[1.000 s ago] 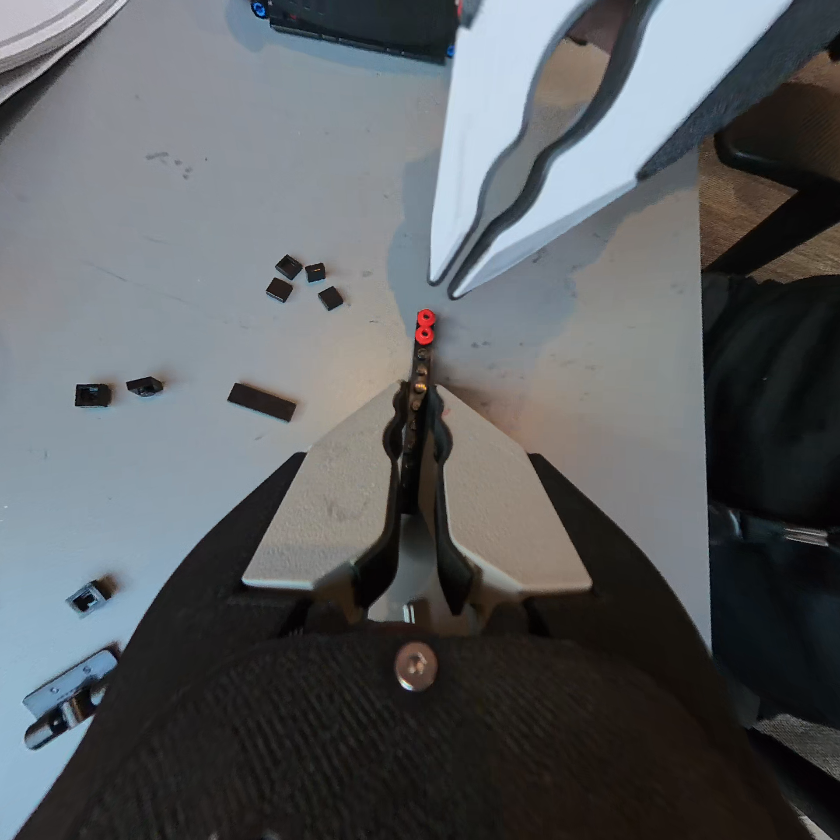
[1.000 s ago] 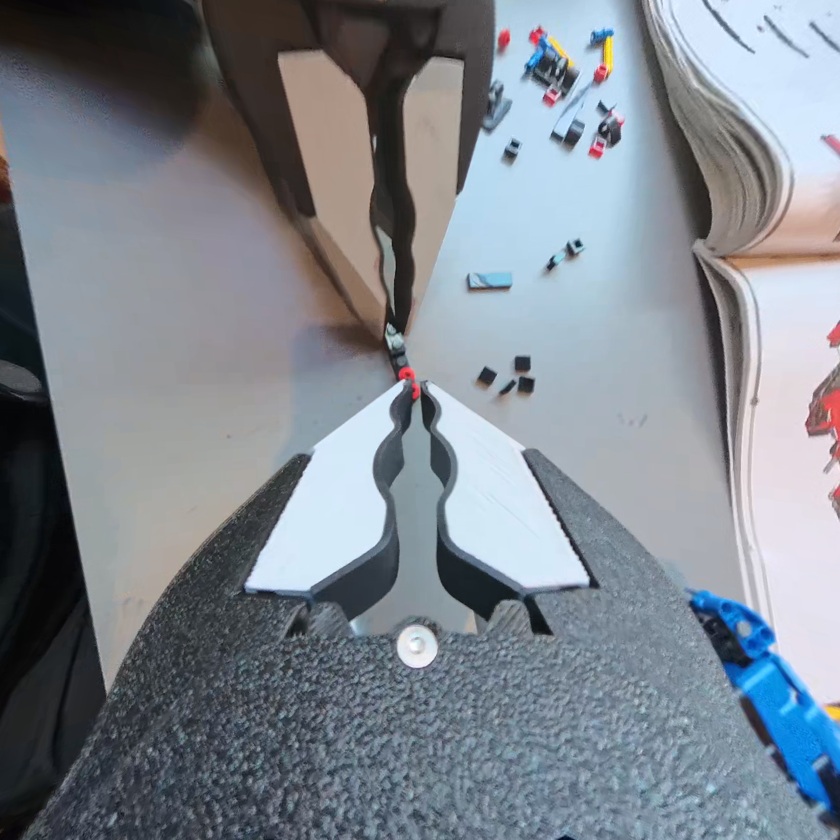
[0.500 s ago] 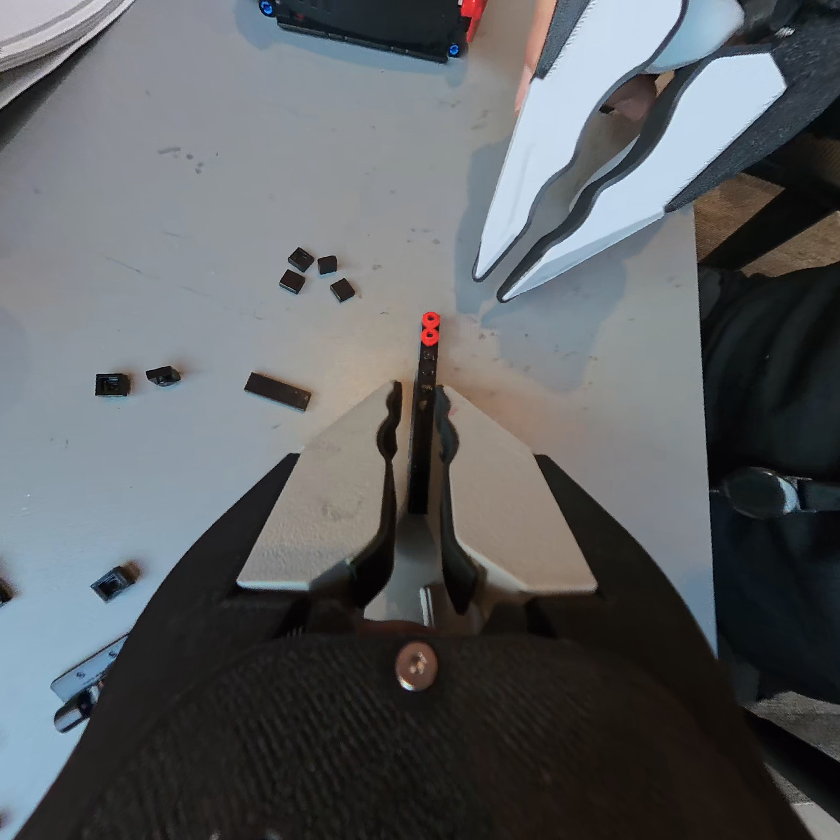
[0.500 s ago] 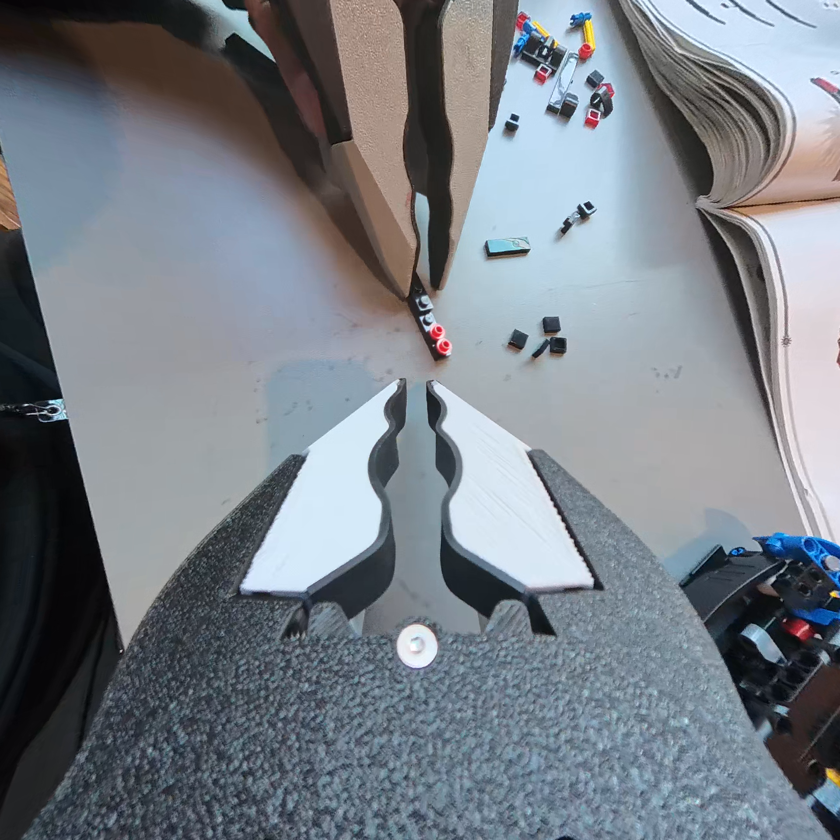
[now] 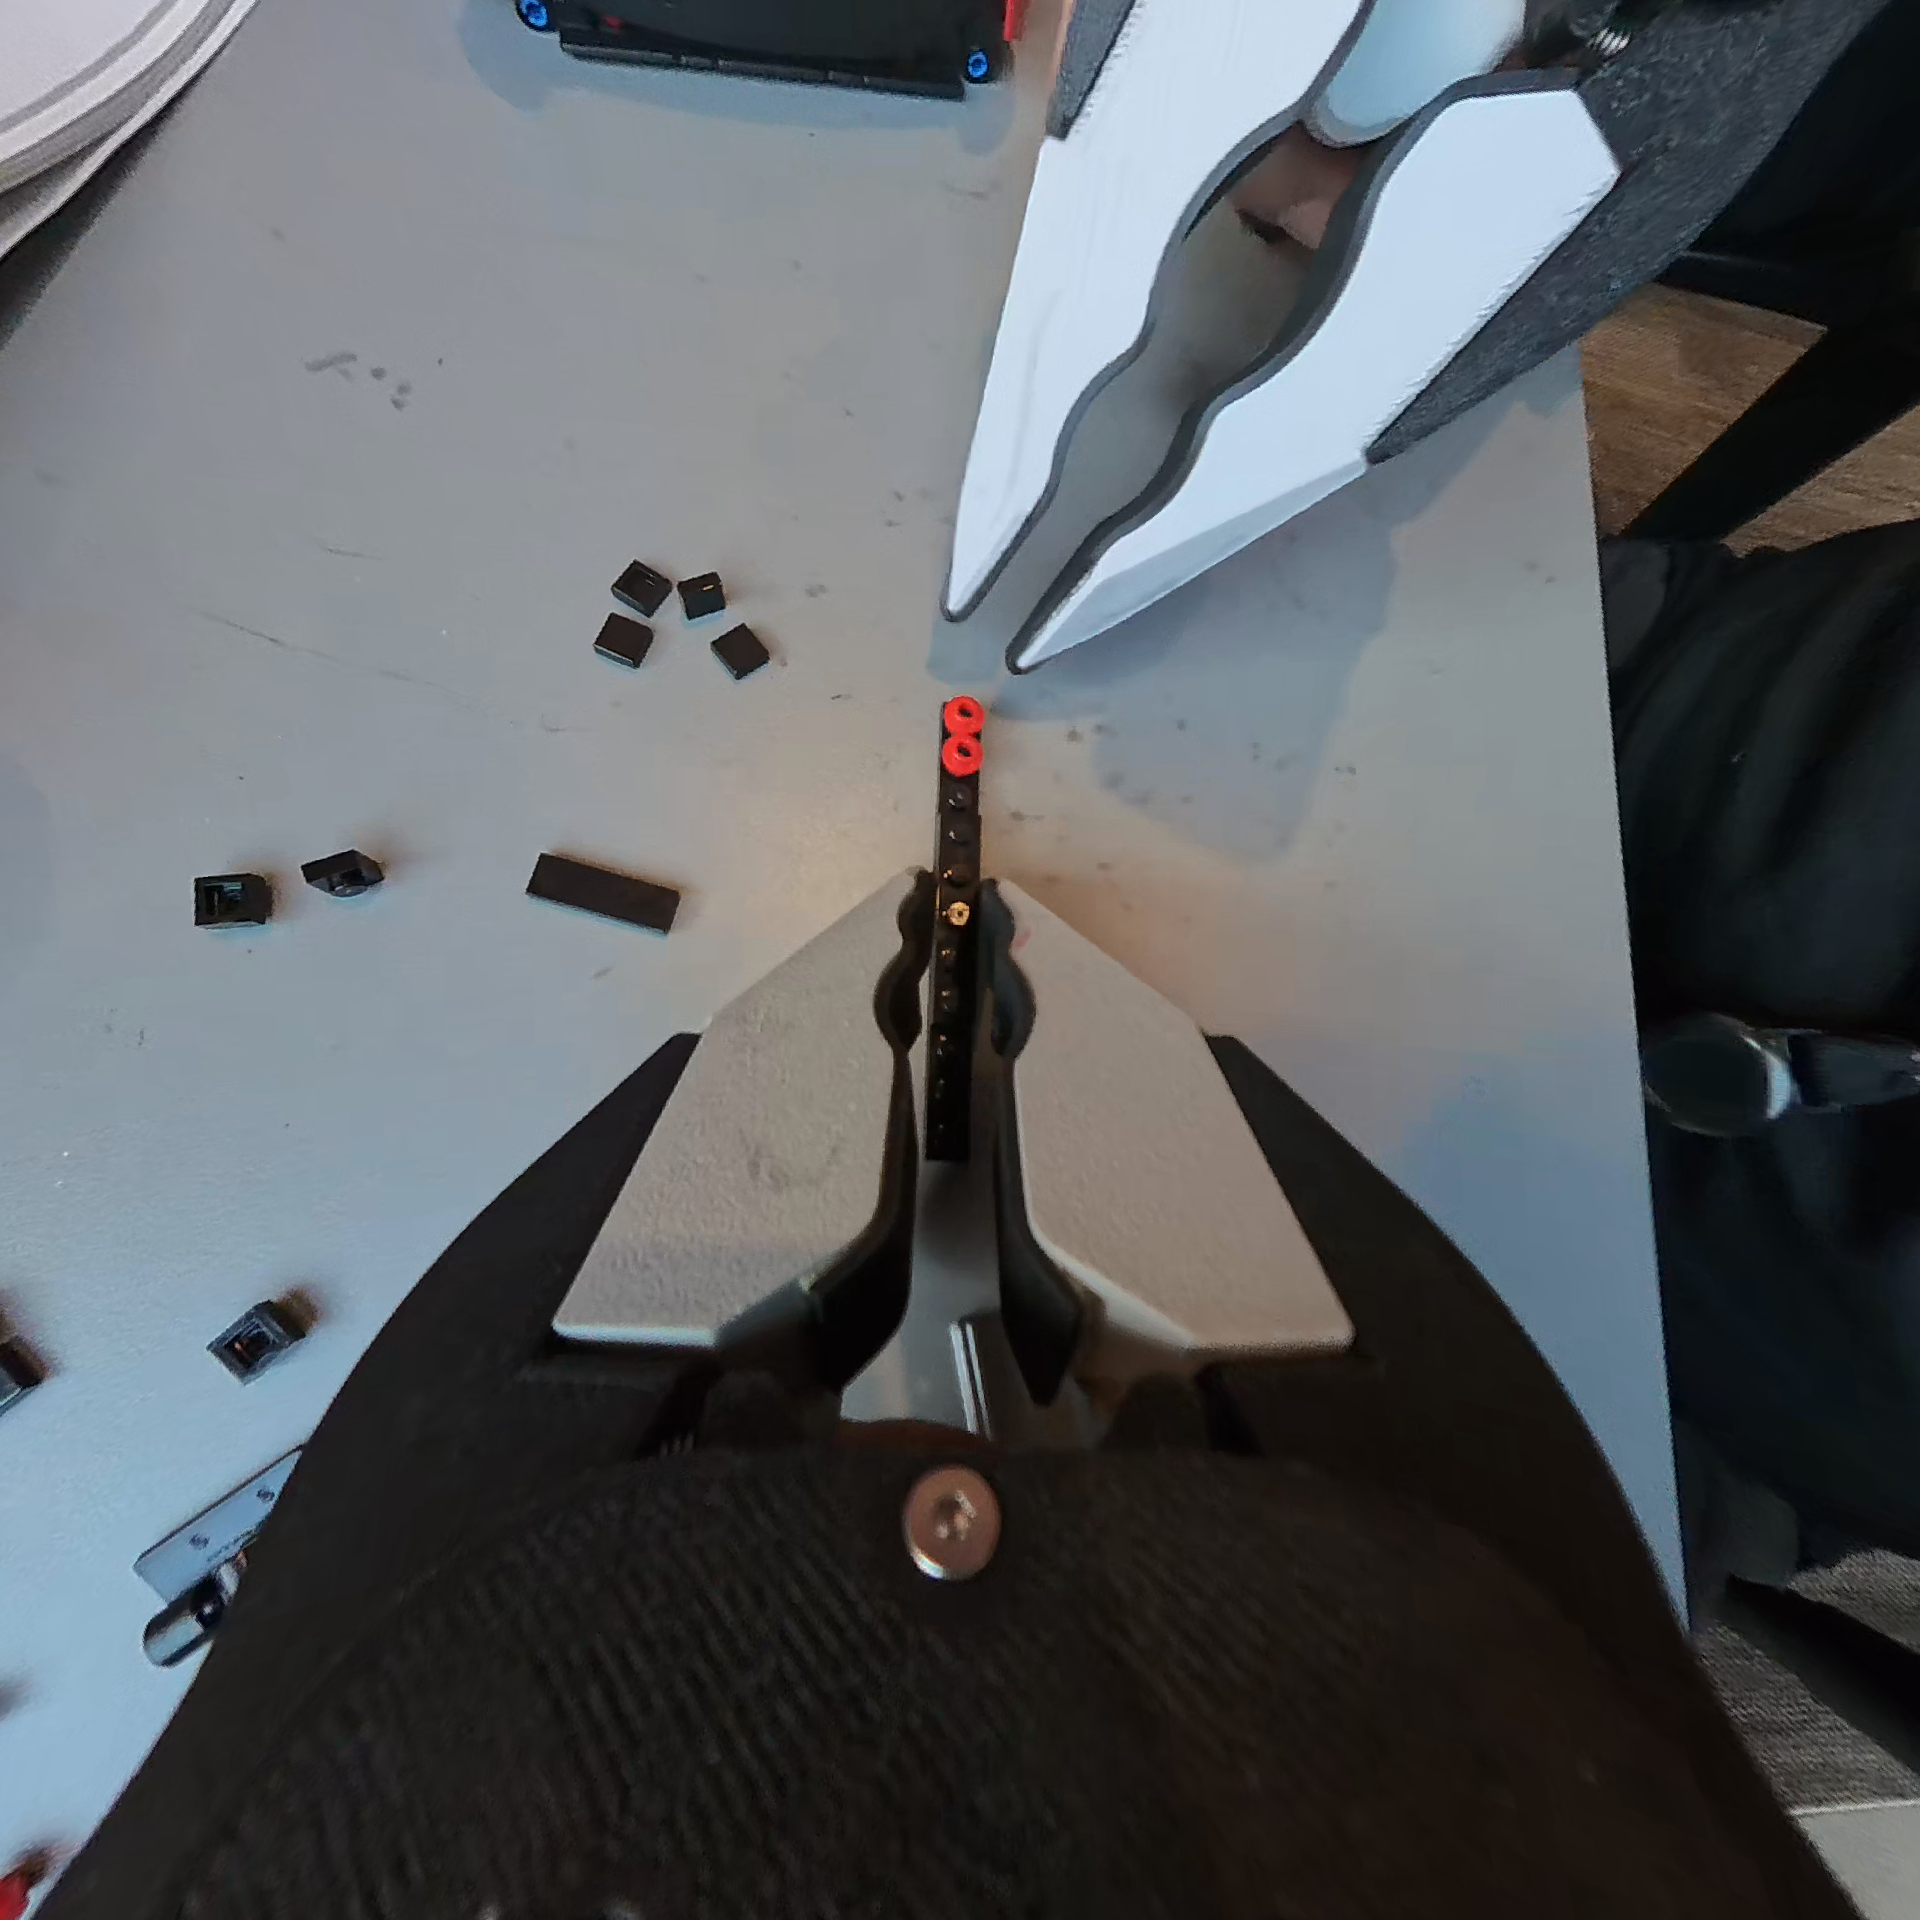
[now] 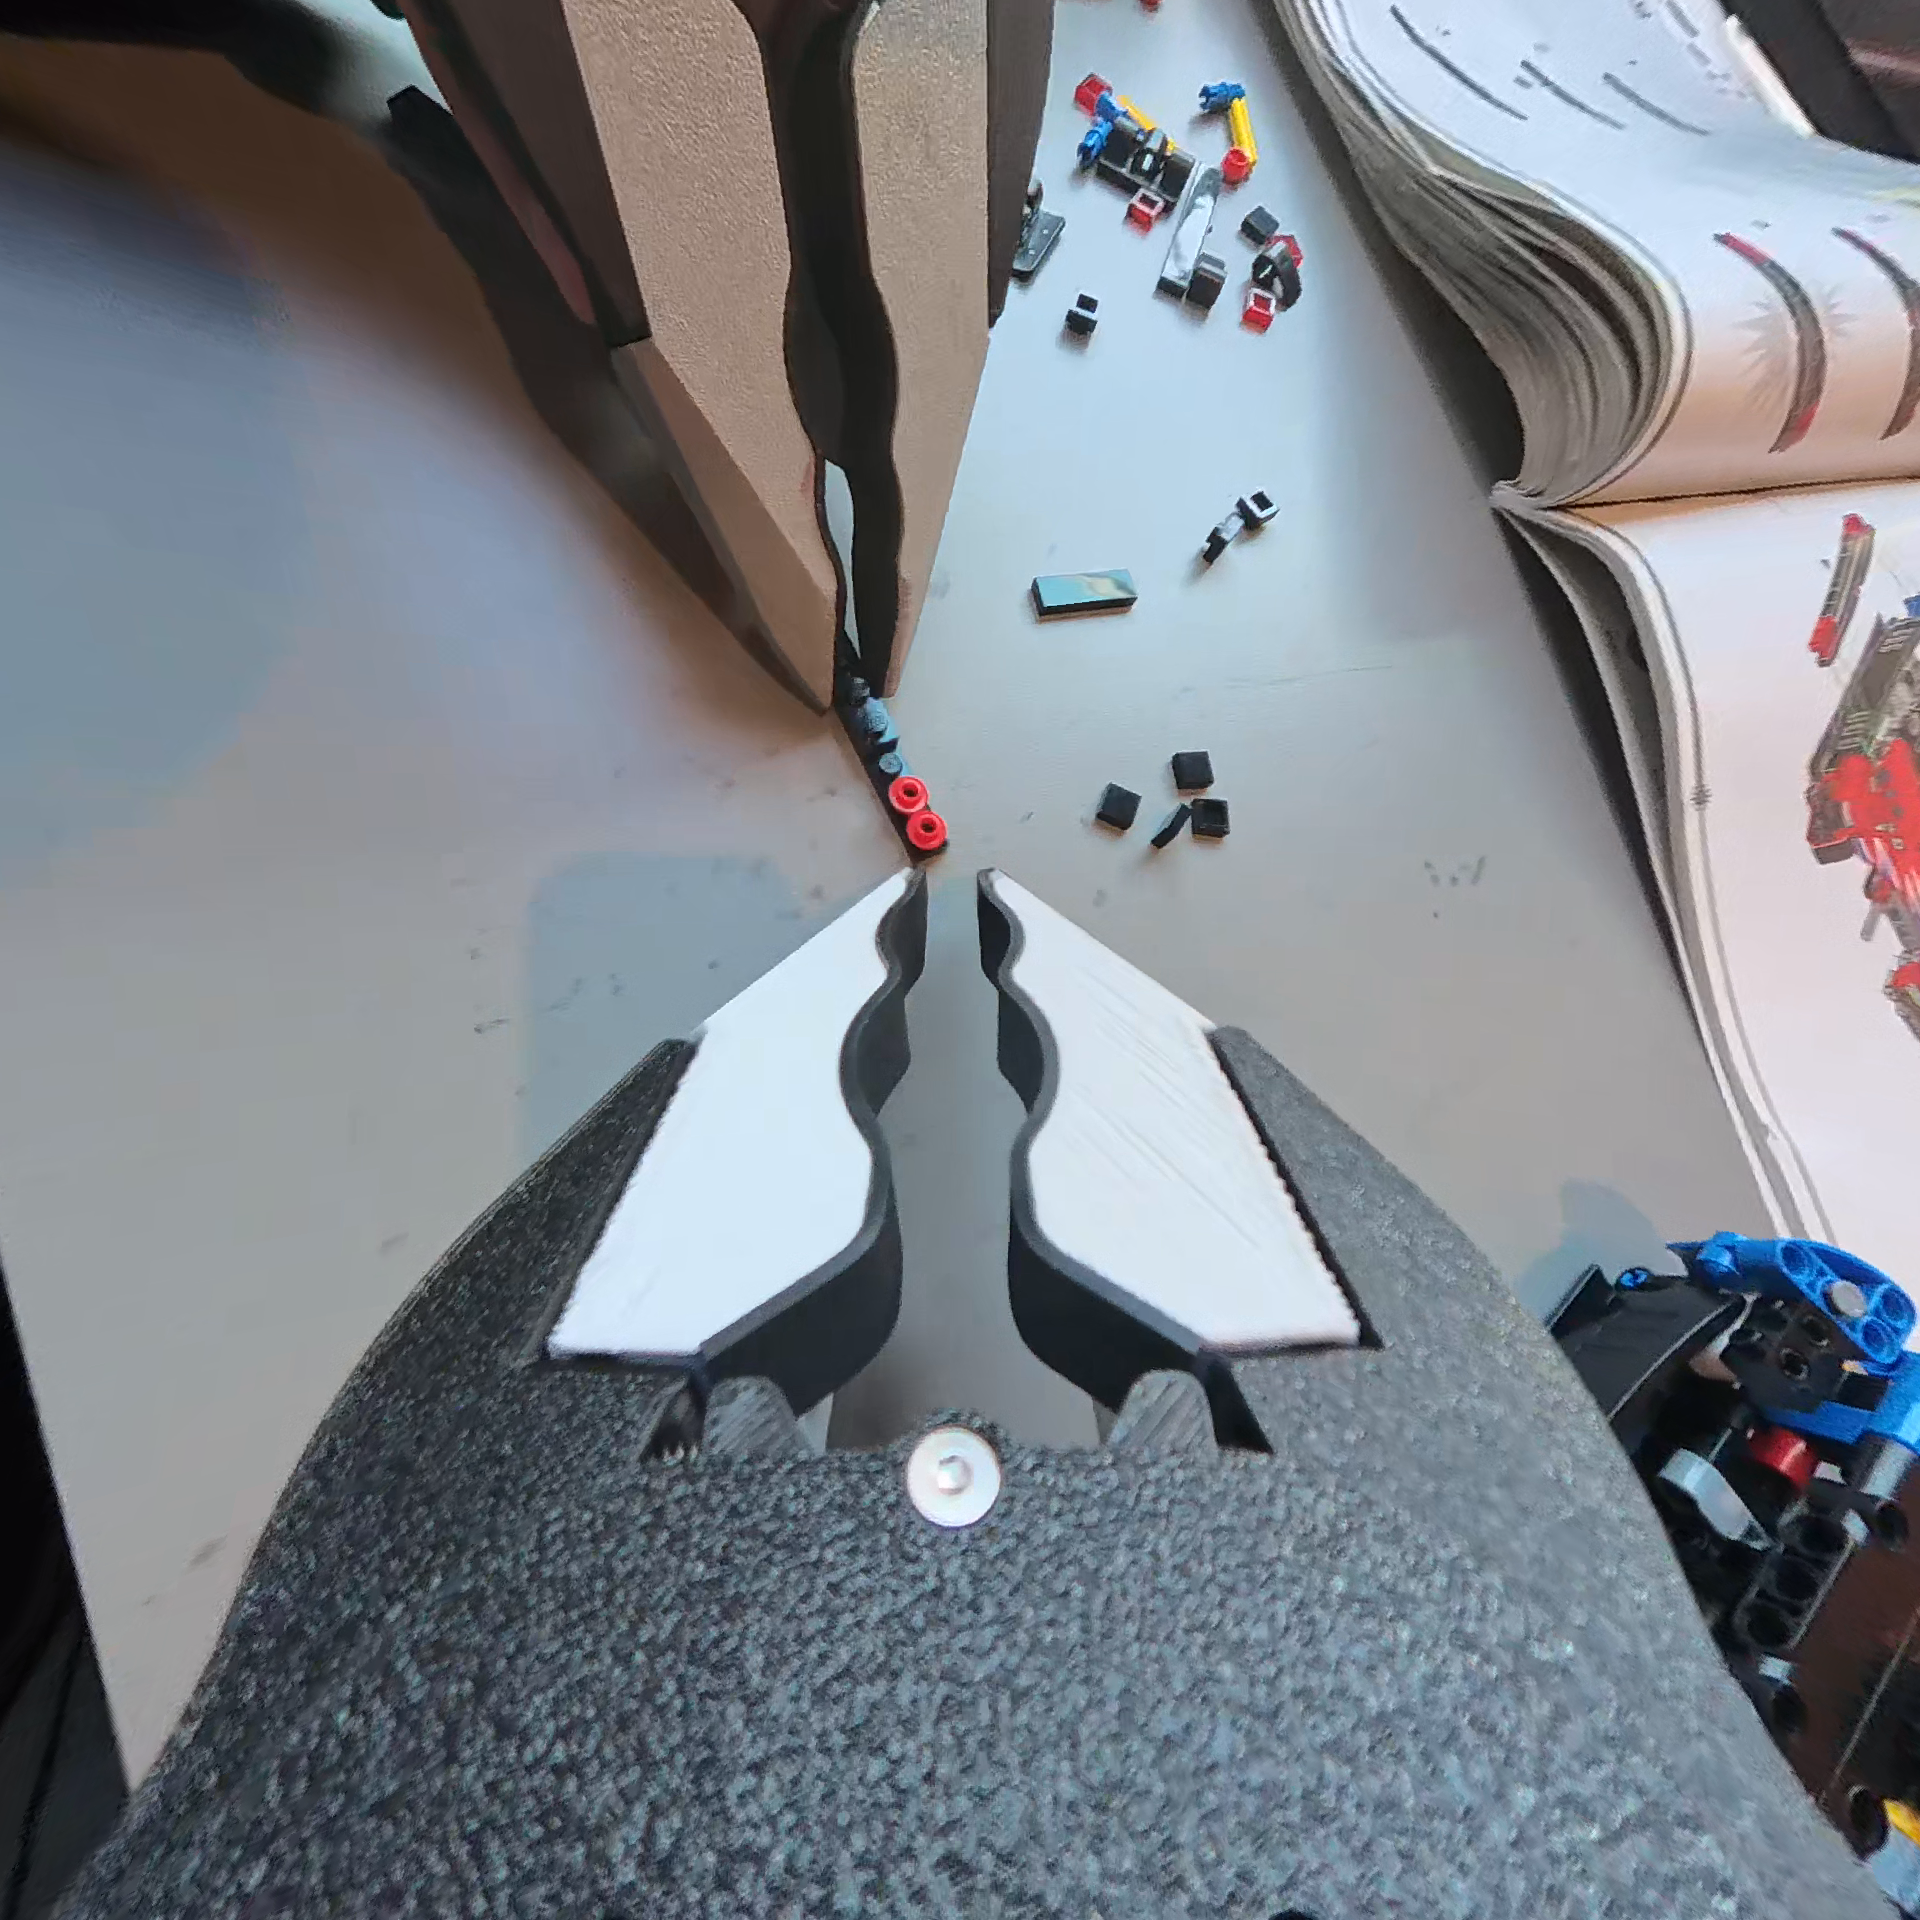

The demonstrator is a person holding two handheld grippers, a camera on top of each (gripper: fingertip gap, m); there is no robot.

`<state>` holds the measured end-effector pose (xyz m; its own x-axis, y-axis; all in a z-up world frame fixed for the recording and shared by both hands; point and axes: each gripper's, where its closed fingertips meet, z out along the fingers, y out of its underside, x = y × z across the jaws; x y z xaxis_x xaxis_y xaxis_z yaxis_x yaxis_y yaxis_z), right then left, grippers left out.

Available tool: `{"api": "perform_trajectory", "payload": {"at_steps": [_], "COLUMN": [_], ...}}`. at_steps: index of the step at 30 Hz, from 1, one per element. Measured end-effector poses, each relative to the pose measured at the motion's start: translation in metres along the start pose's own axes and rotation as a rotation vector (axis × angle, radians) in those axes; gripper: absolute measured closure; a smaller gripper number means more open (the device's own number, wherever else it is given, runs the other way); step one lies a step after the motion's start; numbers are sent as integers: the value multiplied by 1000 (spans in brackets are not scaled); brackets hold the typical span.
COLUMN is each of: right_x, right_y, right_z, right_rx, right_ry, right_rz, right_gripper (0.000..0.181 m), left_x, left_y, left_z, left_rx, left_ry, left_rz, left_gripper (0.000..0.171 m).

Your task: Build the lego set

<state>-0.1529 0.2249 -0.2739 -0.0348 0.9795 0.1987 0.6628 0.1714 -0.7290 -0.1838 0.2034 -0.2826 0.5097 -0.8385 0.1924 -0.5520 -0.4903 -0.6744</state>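
My left gripper [image 5: 951,883] is shut on a long black lego strip [image 5: 956,831] with two red round studs [image 5: 963,736] at its far end. The strip's far end rests low on the grey table [image 5: 416,416]. It also shows in the right wrist view [image 6: 878,732], with the red studs [image 6: 917,812] pointing at my right gripper [image 6: 951,878]. That gripper is slightly open and empty, its tips just short of the red studs. It shows in the left wrist view [image 5: 987,639] at the upper right.
Several small black tiles [image 5: 681,623] and a flat black tile [image 5: 603,894] lie left of the strip. An open instruction book [image 6: 1558,260], a pile of coloured pieces [image 6: 1184,197] and a blue-black partly built model [image 6: 1787,1455] lie around. The table's edge [image 5: 1605,831] is close.
The right gripper touched the red studs a second ago, drew back and opened a little, then came close to them again. The left gripper kept the strip.
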Motion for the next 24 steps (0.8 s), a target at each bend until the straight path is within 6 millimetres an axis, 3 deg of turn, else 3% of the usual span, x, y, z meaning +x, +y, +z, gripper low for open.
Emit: {"api": "perform_trajectory", "payload": {"at_steps": [9,17,24], "right_x": [4,-11,-11], "right_y": [-10,5,6], "right_z": [-15,-1,2], "right_rx": [159,40,26], "right_ry": [72,-105,-130], "right_rz": [-57,-105,-98], "right_gripper": [170,162,166], "left_x": [2,10,9], "left_y": [-1,-8,-7], "left_z": [2,10,-2], "left_rx": [-2,-6,10], "left_ry": [7,18,-12], "left_rz": [35,49,61], "left_gripper": [167,164,134]}}
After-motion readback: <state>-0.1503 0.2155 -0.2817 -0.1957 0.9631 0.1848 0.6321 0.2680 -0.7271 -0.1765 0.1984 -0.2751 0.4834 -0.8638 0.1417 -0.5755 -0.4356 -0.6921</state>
